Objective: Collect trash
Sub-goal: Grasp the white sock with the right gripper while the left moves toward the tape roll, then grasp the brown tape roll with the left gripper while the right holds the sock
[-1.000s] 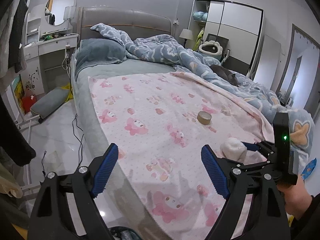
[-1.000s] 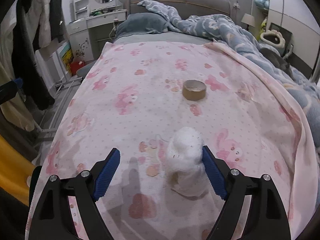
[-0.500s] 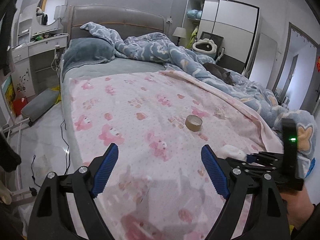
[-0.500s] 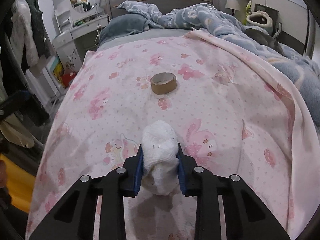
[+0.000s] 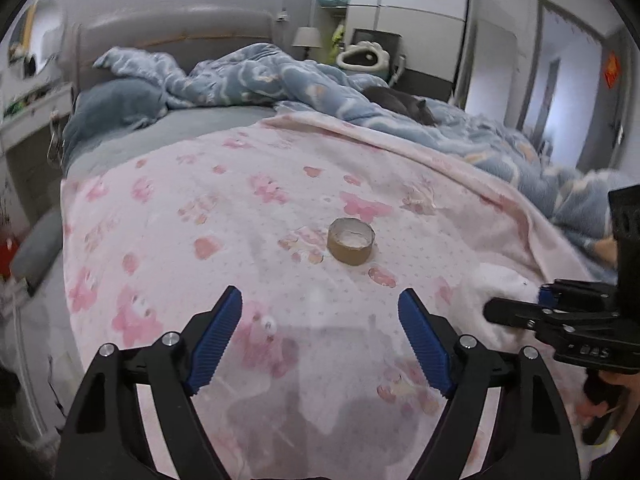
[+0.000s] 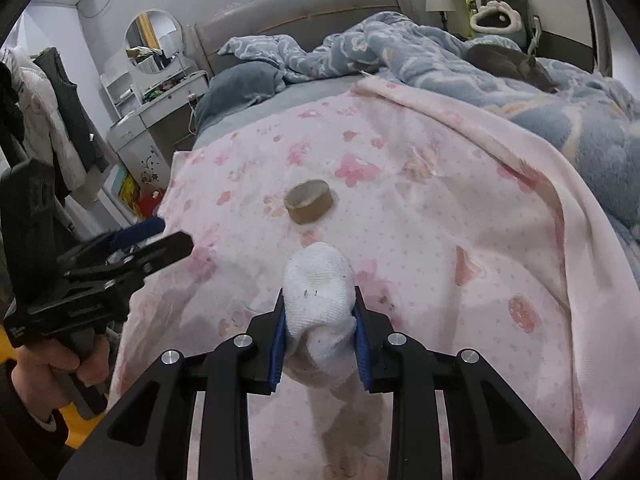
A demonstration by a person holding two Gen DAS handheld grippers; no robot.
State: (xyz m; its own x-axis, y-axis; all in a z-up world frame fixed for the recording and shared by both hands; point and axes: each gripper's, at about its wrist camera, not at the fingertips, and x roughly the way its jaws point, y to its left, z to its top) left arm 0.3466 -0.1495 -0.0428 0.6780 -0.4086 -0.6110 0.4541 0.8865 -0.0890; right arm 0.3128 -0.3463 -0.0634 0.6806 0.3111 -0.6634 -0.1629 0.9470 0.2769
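The right claw [image 6: 320, 336] is squeezing a white sock [image 6: 320, 300] between its 2 blue pads just above the pink blanket [image 6: 460, 240]. The left claw [image 5: 320, 320] is hanging wide open and holding nothing, with a cardboard tape roll [image 5: 351, 241] lying on the blanket toward its 12 o'clock and the sock at its 3 o'clock.

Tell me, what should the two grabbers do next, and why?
Probably lift the right gripper away: its jaws are shut on the white sock, so that piece is secured. The left gripper is open with nothing between its fingers, and the empty tape roll lies on the pink blanket just ahead, its likely next target.
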